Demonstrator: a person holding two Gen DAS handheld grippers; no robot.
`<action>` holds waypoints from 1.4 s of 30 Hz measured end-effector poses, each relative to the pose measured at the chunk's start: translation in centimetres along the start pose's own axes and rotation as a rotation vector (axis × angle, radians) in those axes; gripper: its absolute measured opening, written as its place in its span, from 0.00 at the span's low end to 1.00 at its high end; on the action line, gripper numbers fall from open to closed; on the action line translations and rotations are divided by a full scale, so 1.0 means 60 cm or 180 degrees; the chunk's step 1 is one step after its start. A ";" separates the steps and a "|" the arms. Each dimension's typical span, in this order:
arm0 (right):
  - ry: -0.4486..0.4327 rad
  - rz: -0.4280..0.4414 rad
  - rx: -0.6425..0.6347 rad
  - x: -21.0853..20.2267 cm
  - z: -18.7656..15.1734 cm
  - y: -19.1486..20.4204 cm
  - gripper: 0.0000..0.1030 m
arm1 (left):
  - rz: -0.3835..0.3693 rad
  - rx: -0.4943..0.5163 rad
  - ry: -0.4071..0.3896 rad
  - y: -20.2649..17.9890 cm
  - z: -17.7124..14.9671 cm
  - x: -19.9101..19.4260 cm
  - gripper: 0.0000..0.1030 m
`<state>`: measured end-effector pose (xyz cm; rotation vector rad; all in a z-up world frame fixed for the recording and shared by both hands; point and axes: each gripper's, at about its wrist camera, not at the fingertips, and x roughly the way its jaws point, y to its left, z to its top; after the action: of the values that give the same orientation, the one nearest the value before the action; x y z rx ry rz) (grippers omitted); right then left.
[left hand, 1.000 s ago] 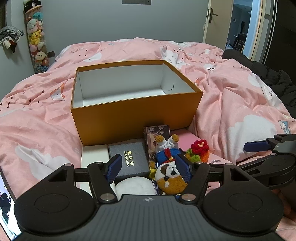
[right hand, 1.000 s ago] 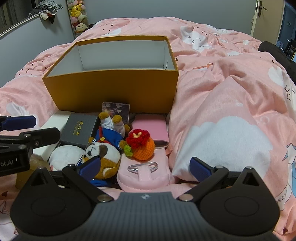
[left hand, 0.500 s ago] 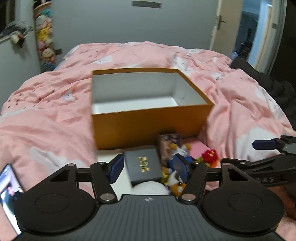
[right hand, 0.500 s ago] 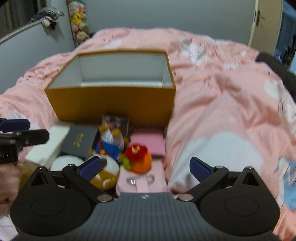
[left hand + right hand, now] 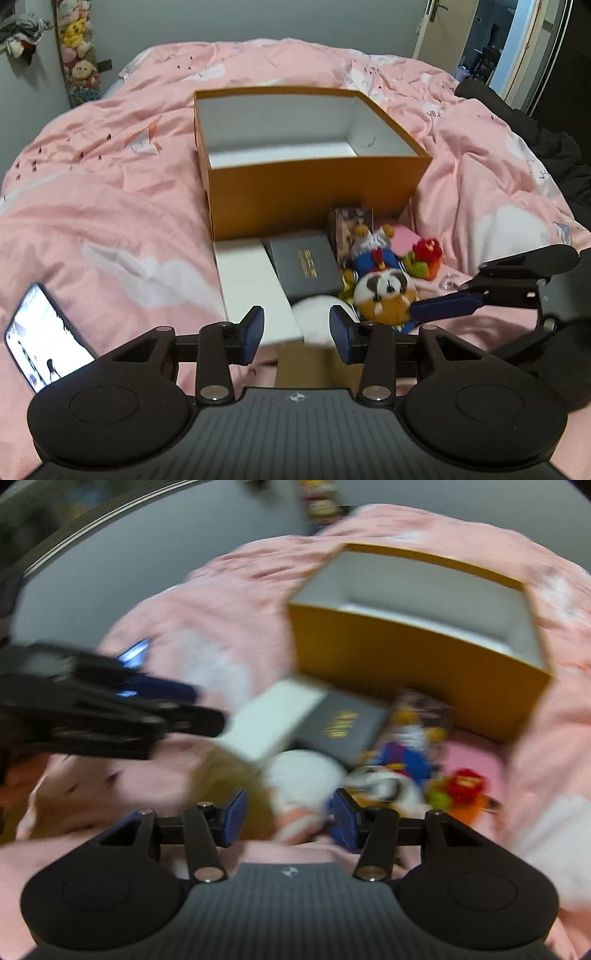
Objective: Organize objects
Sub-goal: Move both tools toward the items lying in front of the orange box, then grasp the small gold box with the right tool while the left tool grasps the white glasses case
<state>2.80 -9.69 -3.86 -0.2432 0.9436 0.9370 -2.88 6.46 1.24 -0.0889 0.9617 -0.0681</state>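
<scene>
An open orange box (image 5: pixel 317 199) with a white inside stands on the pink bed. In front of it lie a long white box (image 5: pixel 251 280), a dark grey box with gold lettering (image 5: pixel 306 266), a plush toy in a blue suit (image 5: pixel 384 284), a red knitted flower (image 5: pixel 424 256) and a white round thing (image 5: pixel 314 314). My left gripper (image 5: pixel 297 328) hovers over the near end of the white box and the white round thing, its jaws closing, pads touching nothing. My right gripper (image 5: pixel 450 290) reaches in from the right beside the plush head. Its own view is blurred; its jaws (image 5: pixel 290 812) are closing with nothing gripped.
A lit phone (image 5: pixel 44 332) lies on the duvet at the left. A pink flat item (image 5: pixel 404 236) and a printed card pack (image 5: pixel 349 221) sit by the box's front wall. A tan cardboard piece (image 5: pixel 314 369) lies under my left gripper. Dark clothes (image 5: pixel 554 147) pile up at the right.
Both grippers' jaws have narrowed. The left gripper slid leftwards, bringing the phone into view. The right gripper swung and rolled towards the left, in beside the plush toy, blurring its view.
</scene>
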 end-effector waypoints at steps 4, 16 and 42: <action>0.0116 0.0077 -0.0262 0.009 -0.004 0.026 0.53 | -0.0005 -0.0027 0.0106 0.005 -0.014 0.007 0.44; 0.0280 0.0352 -0.0412 0.088 0.016 0.025 0.68 | 0.0063 -0.0227 -0.0005 0.030 -0.012 0.013 0.38; -0.0274 -0.0007 0.0773 0.034 0.092 -0.137 0.06 | 0.0154 -0.0846 0.0361 0.104 0.065 0.122 0.62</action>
<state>12.88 -10.35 -3.83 0.0020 0.9672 0.8155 4.61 12.10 -3.18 -0.3093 1.0821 0.1007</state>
